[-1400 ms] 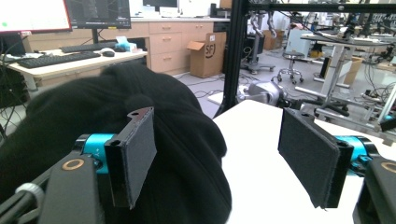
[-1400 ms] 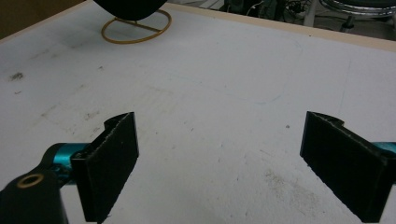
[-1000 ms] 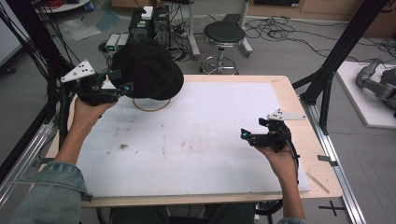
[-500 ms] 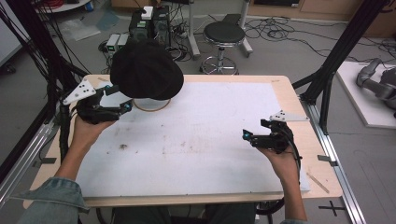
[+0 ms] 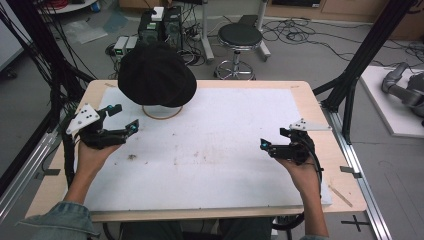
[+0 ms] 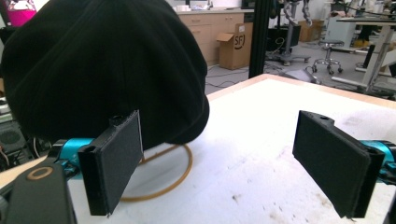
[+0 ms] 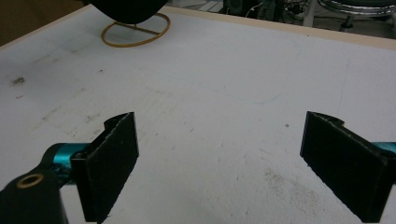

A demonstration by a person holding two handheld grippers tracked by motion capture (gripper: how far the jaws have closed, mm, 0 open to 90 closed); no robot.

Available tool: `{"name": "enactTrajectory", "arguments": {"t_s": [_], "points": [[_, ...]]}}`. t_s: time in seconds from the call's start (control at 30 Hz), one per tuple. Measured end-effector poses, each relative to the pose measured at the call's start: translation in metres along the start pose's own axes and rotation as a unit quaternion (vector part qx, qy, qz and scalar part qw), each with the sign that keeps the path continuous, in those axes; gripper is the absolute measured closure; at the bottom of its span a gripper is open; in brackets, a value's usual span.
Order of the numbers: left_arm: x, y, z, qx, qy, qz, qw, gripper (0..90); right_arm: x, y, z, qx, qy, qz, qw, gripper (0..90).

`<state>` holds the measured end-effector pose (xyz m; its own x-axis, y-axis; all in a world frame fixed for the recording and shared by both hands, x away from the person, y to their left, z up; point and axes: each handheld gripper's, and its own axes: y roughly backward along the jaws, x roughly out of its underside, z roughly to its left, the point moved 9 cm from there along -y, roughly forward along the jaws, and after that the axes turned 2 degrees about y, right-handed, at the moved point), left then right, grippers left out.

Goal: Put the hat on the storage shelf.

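- Fingers of the left gripper (image 5: 126,119) stand wide apart, having just been opening, with nothing between them; the right gripper (image 5: 271,142) is spread as well and empty.
- White table sheet (image 5: 225,150) lies beneath both pairs of fingers.
- Black hat (image 5: 156,75) sits just ahead of the left fingers, apart from them and well away from the right ones.
- Wire stand (image 5: 162,111) holds it up, its ring base lying just beyond the left fingers.
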<state>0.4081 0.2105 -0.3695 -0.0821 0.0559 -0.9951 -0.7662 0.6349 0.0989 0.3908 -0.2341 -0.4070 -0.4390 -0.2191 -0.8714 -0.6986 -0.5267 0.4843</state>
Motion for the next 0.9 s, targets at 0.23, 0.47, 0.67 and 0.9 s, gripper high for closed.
{"name": "enactTrajectory", "arguments": {"t_s": [0.23, 0.47, 0.67, 0.9], "points": [[0.013, 0.009, 0.000, -0.011, 0.002, 0.004, 0.9999, 16.1, 0.000, -0.005, 0.003, -0.003, 0.005, 0.005, 1.0000, 11.2], [0.022, 0.013, -0.003, -0.014, 0.001, 0.005, 0.9999, 16.1, -0.001, -0.008, 0.004, -0.003, 0.007, 0.007, 0.9999, 11.2], [0.022, 0.014, -0.003, -0.013, 0.001, 0.005, 0.9999, 16.1, -0.002, -0.010, 0.006, -0.006, 0.007, 0.007, 0.9999, 11.2], [0.024, 0.014, -0.004, -0.015, 0.002, 0.005, 0.9999, 16.2, -0.003, -0.010, 0.005, -0.005, 0.007, 0.004, 1.0000, 11.3]]}}
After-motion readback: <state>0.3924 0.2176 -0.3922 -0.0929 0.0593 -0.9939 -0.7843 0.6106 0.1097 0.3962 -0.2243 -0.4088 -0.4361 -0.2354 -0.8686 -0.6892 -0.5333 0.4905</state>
